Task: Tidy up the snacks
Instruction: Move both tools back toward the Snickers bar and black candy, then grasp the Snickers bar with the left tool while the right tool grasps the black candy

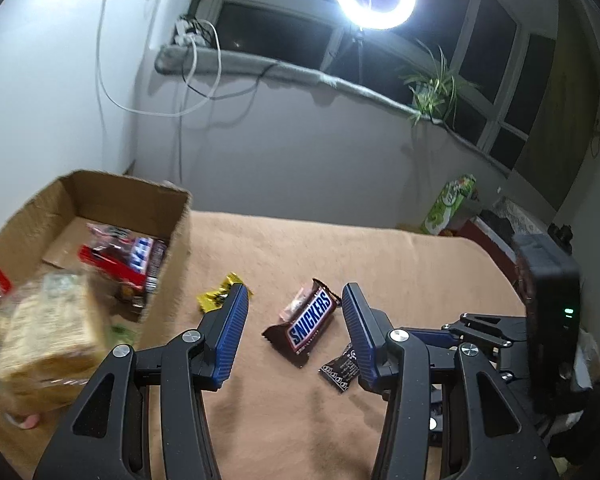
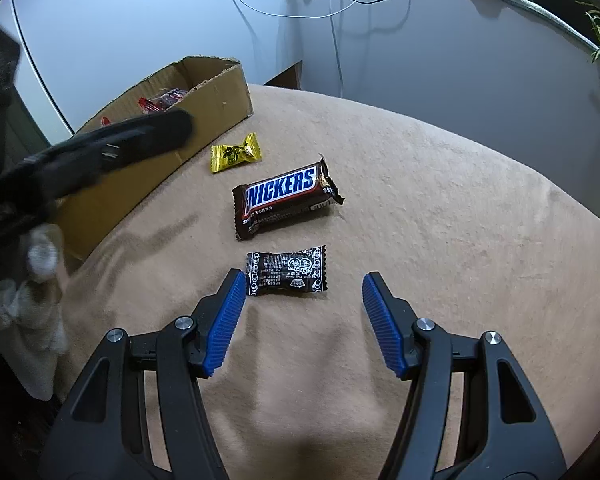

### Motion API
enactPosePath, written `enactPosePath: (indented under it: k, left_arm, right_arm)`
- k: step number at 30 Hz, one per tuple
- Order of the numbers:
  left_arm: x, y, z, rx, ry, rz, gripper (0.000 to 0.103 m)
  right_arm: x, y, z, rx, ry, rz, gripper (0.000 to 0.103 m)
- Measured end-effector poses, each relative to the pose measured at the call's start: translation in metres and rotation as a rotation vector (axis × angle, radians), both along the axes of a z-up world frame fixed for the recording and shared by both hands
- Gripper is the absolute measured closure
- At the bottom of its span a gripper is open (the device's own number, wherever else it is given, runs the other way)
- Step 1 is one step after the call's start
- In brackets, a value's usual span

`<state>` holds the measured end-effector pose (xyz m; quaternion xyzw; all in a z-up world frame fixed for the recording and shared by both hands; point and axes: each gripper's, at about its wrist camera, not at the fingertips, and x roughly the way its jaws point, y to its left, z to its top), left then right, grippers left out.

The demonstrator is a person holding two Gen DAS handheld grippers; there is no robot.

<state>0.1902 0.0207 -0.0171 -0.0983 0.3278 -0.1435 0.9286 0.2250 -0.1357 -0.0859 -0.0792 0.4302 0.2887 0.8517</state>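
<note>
Both grippers are open with nothing held. The right gripper is poised just short of the black candy; the slippery wrapper could be pushed away. The left gripper is aimed at the Snickers. Farther off, the yellow candy lies by the box, whose wall could be bumped. Open cloth is seen to the right.

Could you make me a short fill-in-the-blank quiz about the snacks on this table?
1. The chocolate bar lying between the two small candies reads ____.
2. The candy nearest the cardboard box has a ____ wrapper.
3. The right gripper hovers just short of the ____ candy.
4. Both grippers, the left gripper too, hold ____.

Missing words: Snickers; yellow; black; nothing
</note>
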Motion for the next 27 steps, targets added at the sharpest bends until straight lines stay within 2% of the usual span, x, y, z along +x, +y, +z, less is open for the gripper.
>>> enactPosePath:
  k: [6, 12, 20, 27]
  left_arm:
    - [0.022, -0.011, -0.025, 0.024, 0.085, -0.034, 0.055]
    - [0.032, -0.011, -0.034, 0.017, 0.119, -0.044, 0.055]
    - [0.039, -0.036, -0.044, 0.101, 0.134, -0.11, 0.055]
    - [0.055, -0.031, -0.051, 0.068, 0.172, -0.107, 0.055]
  right_arm:
    - [-0.005, 0.008, -0.001, -0.011, -0.016, 0.016, 0.04]
    - [-0.006, 0.016, -0.006, -0.032, -0.028, 0.029, 0.04]
    - [-0.001, 0.022, -0.011, -0.039, -0.035, 0.031, 0.04]
    - [0.0, 0.025, -0.016, -0.055, -0.04, 0.036, 0.04]
